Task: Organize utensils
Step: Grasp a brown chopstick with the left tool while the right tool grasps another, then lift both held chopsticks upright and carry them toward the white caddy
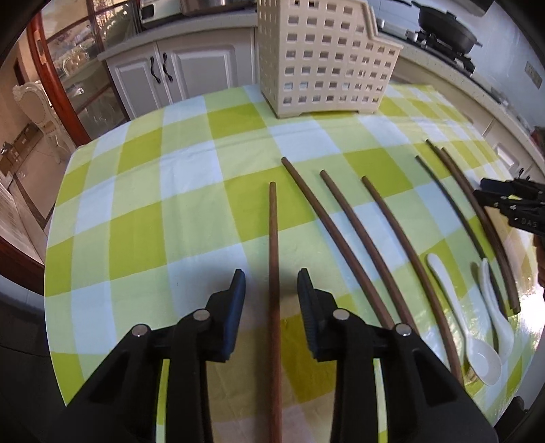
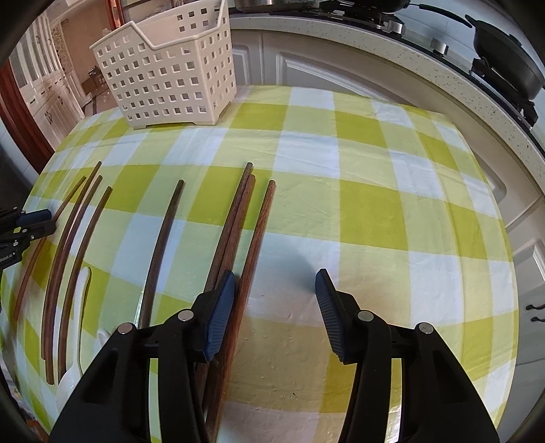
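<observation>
Several brown wooden chopsticks lie on the green-checked tablecloth. In the left wrist view my left gripper is open, its jaws on either side of one chopstick without touching it. Two white ceramic spoons lie at the right among other chopsticks. In the right wrist view my right gripper is open and empty above the cloth; its left finger is over a chopstick of a group of three. A cream perforated utensil holder stands at the table's far edge.
Behind the table run white cabinets and a counter with a black pan on a stove. The right gripper shows at the left view's right edge; the left gripper shows at the right view's left edge.
</observation>
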Tool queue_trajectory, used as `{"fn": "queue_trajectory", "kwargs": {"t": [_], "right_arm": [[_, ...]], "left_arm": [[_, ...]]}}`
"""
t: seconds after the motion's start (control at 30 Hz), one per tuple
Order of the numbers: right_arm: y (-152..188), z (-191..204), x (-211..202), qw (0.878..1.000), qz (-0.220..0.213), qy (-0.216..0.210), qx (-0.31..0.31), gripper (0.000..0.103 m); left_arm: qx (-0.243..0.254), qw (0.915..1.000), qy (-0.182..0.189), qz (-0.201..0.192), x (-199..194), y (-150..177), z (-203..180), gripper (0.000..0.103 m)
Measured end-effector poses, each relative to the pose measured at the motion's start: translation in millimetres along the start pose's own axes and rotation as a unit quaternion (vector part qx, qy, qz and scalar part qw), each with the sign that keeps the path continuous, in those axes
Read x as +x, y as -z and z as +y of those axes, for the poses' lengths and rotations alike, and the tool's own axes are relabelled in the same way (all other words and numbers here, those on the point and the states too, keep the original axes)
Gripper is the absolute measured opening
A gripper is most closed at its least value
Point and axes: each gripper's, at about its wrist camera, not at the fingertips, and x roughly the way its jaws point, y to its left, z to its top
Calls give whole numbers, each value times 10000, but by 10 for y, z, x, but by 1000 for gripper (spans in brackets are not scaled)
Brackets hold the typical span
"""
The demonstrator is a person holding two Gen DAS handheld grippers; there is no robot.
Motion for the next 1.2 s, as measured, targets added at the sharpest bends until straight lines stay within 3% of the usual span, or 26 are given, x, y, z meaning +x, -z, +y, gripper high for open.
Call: {"fn": "queue_trajectory", "kwargs": {"t": [0.07, 0.17, 0.37, 0.6, 1.07, 1.2], "right_arm": [[-8, 25, 5, 10000, -15, -29, -46, 39], [-5, 103, -1, 9997, -59, -100, -203, 23], [1, 158, 0, 9993, -158, -154, -315, 13], [-17, 44, -134, 9987, -290, -414, -84, 11], [-72, -34, -1260, 9880, -1349, -740, -98, 10], [-35, 15, -1112, 9935, -941, -584, -268, 11]], "left_arm": [[10, 9999, -63, 79, 27, -46, -3, 25], [92, 9998, -94, 177, 40, -86, -45, 8], [5, 10000, -61, 74, -72, -81, -61, 6], [-50, 9993, -134, -346, -441, -45, -101, 6], [-188, 9911, -89, -1312, -1249, -51, -178, 6], [-128, 9919, -94, -1259, -1229, -55, -235, 6]]}}
